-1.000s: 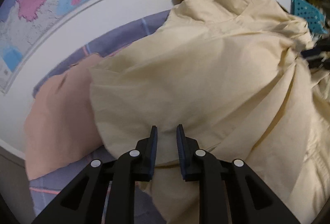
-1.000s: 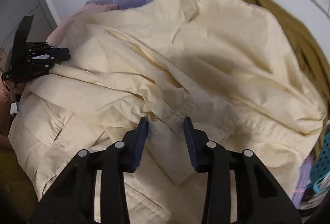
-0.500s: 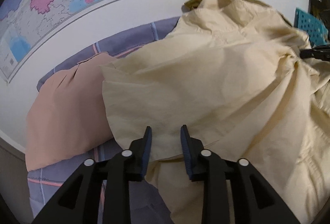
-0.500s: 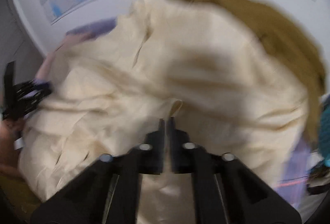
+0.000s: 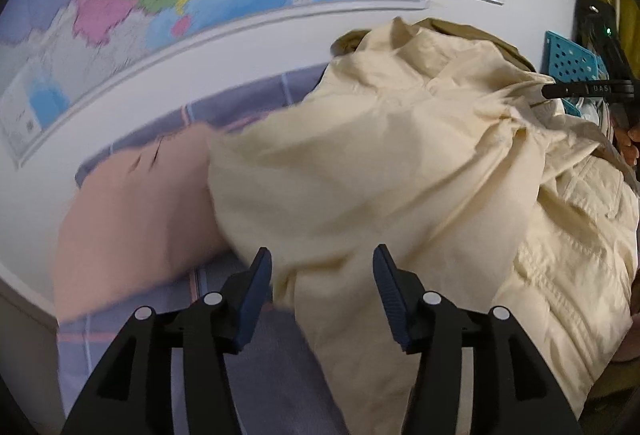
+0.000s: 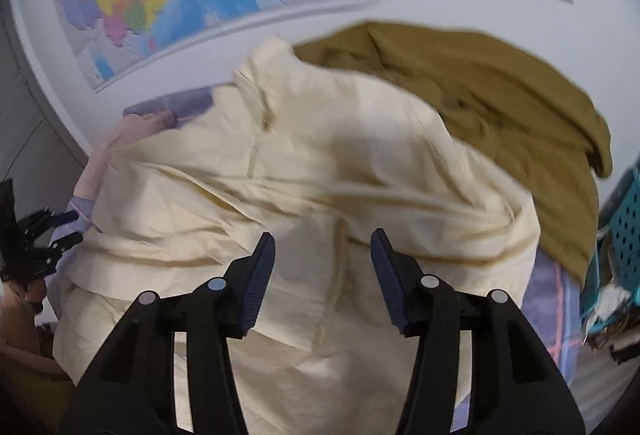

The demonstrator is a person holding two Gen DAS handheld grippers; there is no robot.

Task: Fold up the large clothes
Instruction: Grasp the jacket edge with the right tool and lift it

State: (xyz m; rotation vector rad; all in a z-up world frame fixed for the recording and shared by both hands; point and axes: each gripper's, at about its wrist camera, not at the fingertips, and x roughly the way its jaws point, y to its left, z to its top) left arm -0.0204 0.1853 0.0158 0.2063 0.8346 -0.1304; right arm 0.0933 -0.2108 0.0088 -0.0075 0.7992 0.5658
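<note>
Cotton-like and limp, the cream shirt lies rumpled on a plaid bedsheet between peach and olive garments, best taken by a stitched hem or placket, while each hand-held gripper, left and right, has just been opening and grips nothing.

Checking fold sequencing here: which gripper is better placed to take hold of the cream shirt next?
Probably the left gripper: the cream shirt has a loose edge hanging between its open jaws. The right gripper, also open, faces only flat cloth.
</note>
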